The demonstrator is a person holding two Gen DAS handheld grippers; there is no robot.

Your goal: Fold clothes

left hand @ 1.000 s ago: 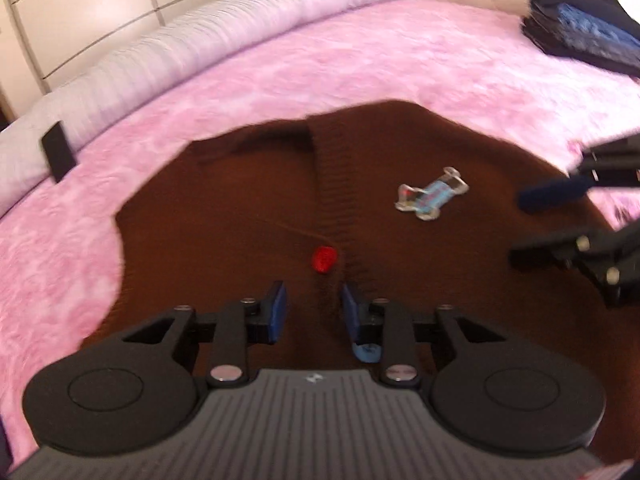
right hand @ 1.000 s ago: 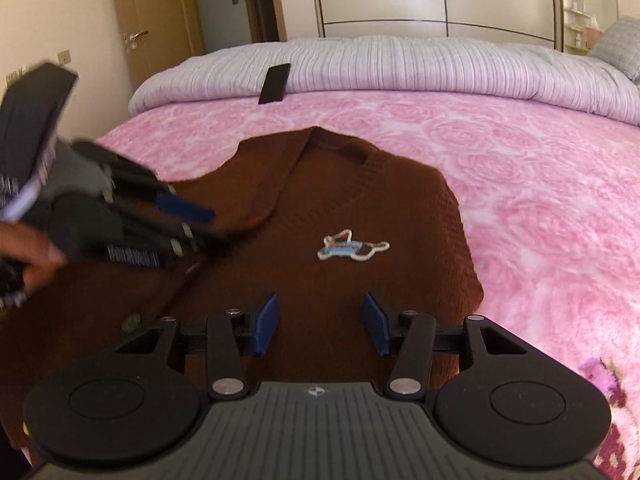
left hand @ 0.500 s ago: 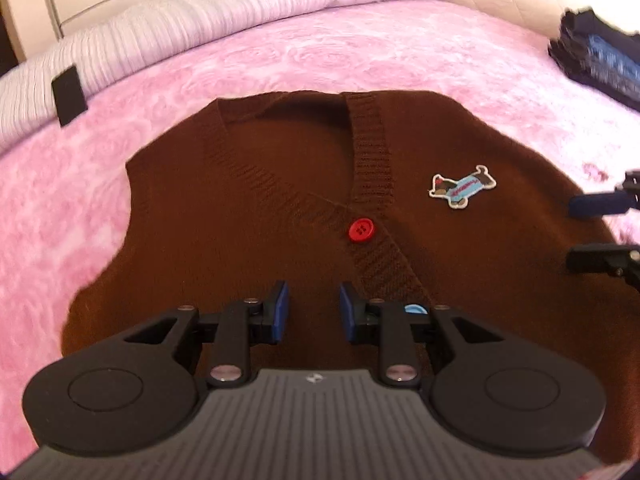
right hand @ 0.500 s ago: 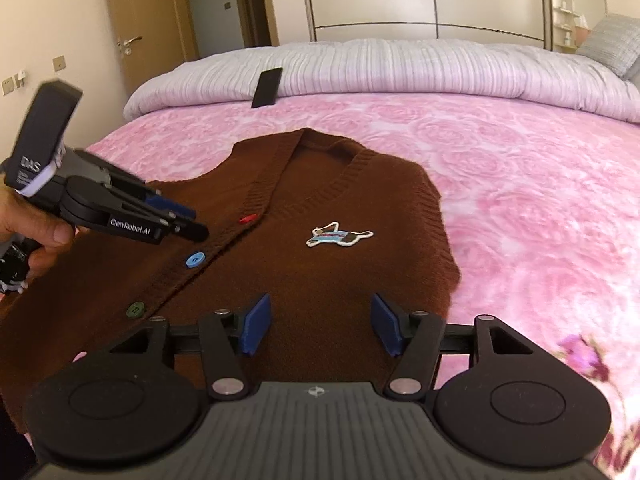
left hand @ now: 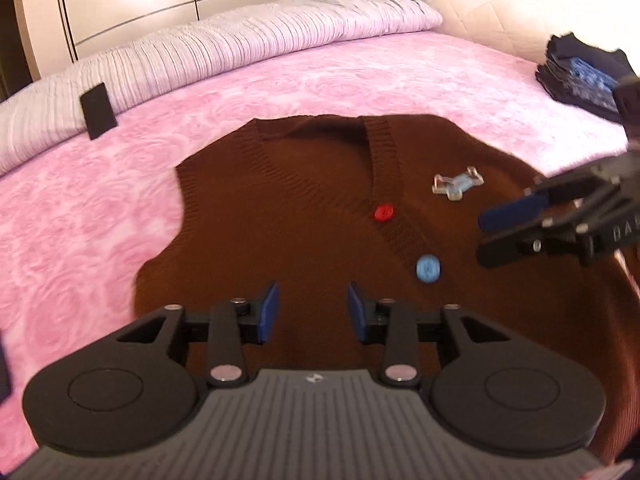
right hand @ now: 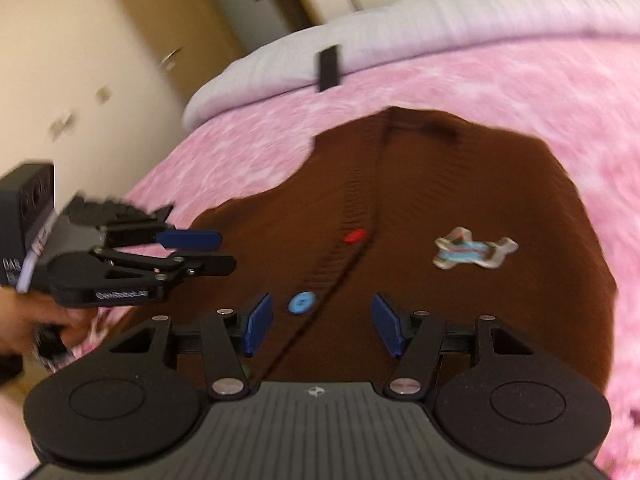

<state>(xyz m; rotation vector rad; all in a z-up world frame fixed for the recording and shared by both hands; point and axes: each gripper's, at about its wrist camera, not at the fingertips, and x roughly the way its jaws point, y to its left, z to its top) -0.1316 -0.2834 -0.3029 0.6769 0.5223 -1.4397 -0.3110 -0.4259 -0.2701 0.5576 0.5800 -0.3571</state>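
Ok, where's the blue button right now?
In the left wrist view the blue button sits on the brown vest placket, below the red button, just ahead and right of the left claw.

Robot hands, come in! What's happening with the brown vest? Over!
Left gripper open, empty, over the vest. Right gripper open, empty. Brown vest flat on pink bedspread, buttoned, unfolded. Nothing in the way.
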